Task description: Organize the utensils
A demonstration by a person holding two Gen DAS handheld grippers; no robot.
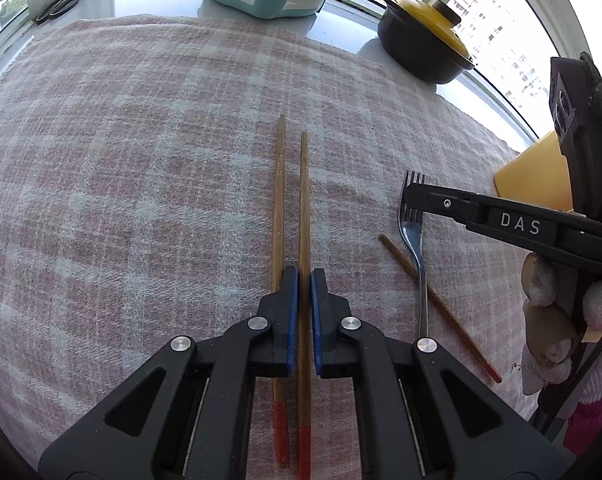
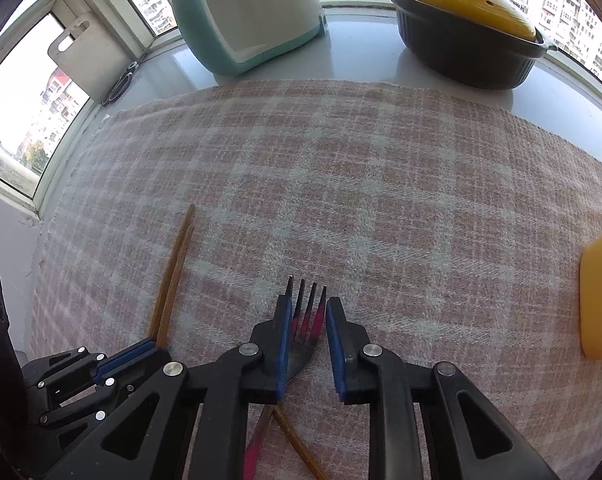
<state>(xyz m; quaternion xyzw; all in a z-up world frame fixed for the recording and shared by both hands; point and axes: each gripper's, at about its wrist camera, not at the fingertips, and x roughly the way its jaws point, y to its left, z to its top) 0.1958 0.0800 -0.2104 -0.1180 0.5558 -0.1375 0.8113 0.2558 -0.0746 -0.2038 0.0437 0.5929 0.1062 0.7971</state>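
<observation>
I see two chopsticks (image 1: 291,240) lying side by side on the checked cloth (image 1: 121,160), red ends toward me. My left gripper (image 1: 304,276) sits over the right-hand stick, its blue pads on either side with thin gaps showing, so I cannot tell whether it is pinching. The other stick lies just outside the left finger.

To the right, the fork (image 2: 307,320) lies on the cloth with its tines pointing away, its handle crossing over a third chopstick (image 1: 441,308). My right gripper (image 2: 307,304) straddles the fork's head, jaws spread, with space on the right side.

Beyond the cloth stand a teal and white appliance (image 2: 245,20) and a dark pot with a yellow lid (image 2: 469,28). A yellow block (image 2: 601,300) sits at the right edge.
</observation>
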